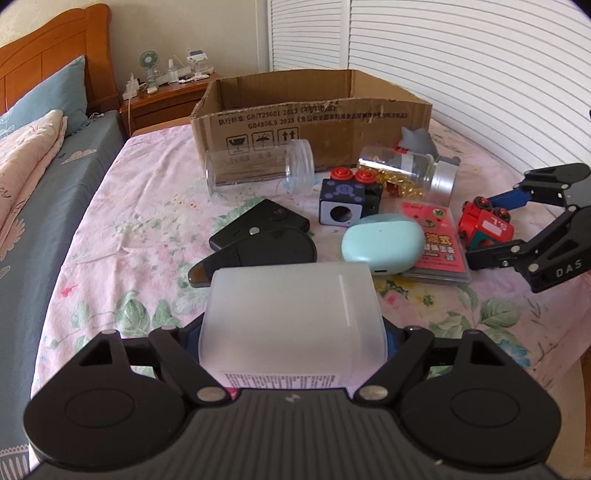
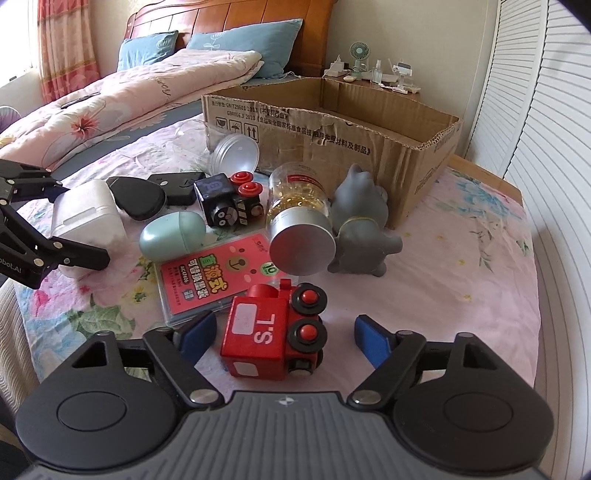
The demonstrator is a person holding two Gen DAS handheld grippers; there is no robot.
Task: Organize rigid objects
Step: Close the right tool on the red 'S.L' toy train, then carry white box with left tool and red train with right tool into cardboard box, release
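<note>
Left wrist view: my left claw [image 1: 293,332] is closed around a frosted white container [image 1: 291,314] above the floral cloth [image 1: 122,221]. My right claw [image 2: 284,338] is spread wide, pads either side of the red toy train [image 2: 273,339] without touching it. An open cardboard box [image 2: 369,144] sits just behind the clutter.

Left wrist view: low over floral pink bedsheet [image 1: 147,206], facing far toward open brown cardboard box [image 1: 317,122] and white louvred doors [image 1: 443,55]; frosted white plastic container [image 1: 291,321] fills near foreground.

Right wrist view: low at near right, facing far-left toward wooden headboard [image 2: 229,18]; red wooden toy train [image 2: 273,336] very close.

Shared: box [image 2: 332,118], container [image 2: 86,218], train [image 1: 484,229], mint-green oval case [image 1: 382,243] [image 2: 171,236], sheet.
</note>
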